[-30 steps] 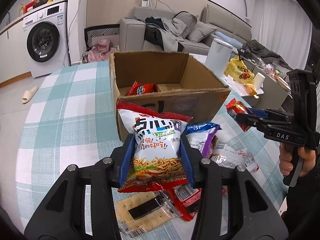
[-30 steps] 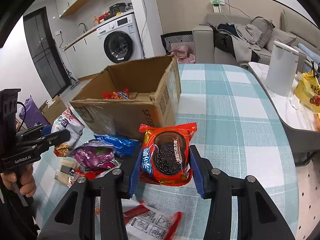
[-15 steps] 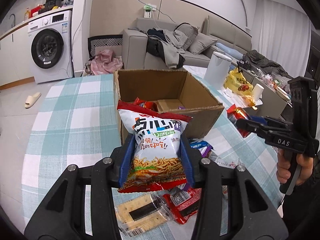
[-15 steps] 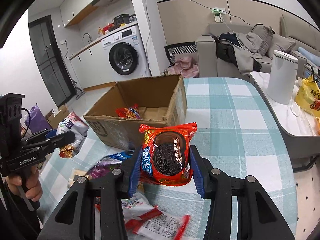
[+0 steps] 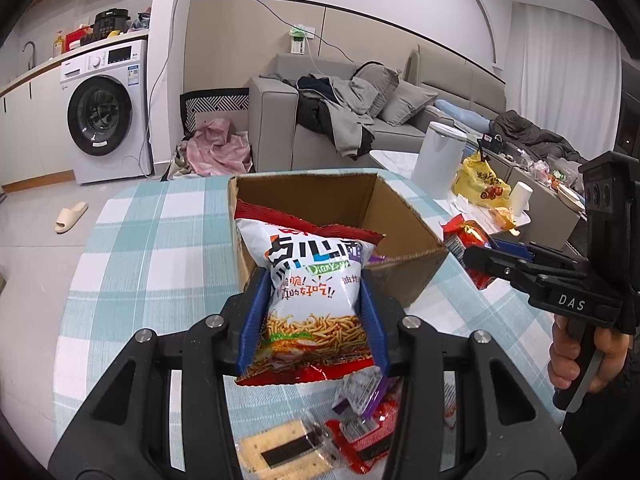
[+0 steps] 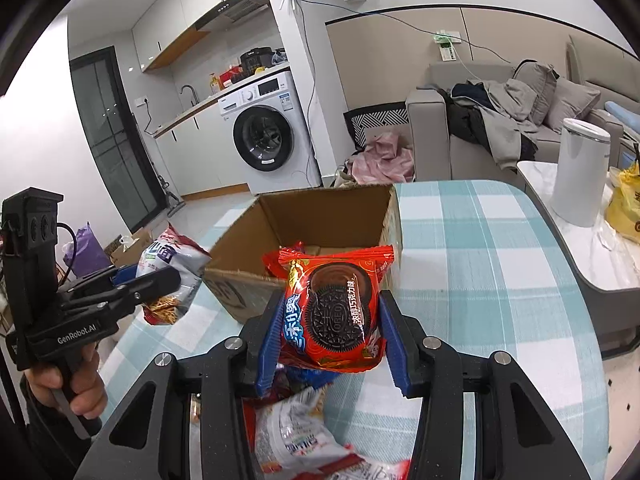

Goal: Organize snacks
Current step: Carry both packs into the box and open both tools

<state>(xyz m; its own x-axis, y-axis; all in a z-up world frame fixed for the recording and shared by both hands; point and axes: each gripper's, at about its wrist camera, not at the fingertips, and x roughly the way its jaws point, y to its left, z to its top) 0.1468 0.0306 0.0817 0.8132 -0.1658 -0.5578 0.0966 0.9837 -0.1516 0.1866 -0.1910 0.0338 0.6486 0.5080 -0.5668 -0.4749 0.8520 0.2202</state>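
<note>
My left gripper (image 5: 314, 322) is shut on a white and red noodle snack bag (image 5: 312, 288), held up in front of the open cardboard box (image 5: 396, 216). My right gripper (image 6: 328, 330) is shut on a red Oreo cookie packet (image 6: 334, 312), lifted above the near corner of the same box (image 6: 320, 216). In the left wrist view the right gripper (image 5: 480, 254) appears at the right edge with the Oreo packet (image 5: 464, 234) in its blue pads. The left gripper (image 6: 132, 282) with the noodle bag (image 6: 172, 262) shows at the left of the right wrist view. A red packet lies inside the box.
Several loose snacks lie on the checked tablecloth (image 5: 152, 240) under the grippers: a cracker pack (image 5: 280, 450), red packets (image 5: 360, 440) and a white bag (image 6: 296, 440). A white canister (image 6: 580, 172) and a yellow bag (image 5: 480, 180) stand on a side table. A hand (image 5: 580, 352) grips the right handle.
Both grippers have risen with their packets; the box now sits lower and farther below them, and the snacks on the cloth have dropped toward the bottom edge.
</note>
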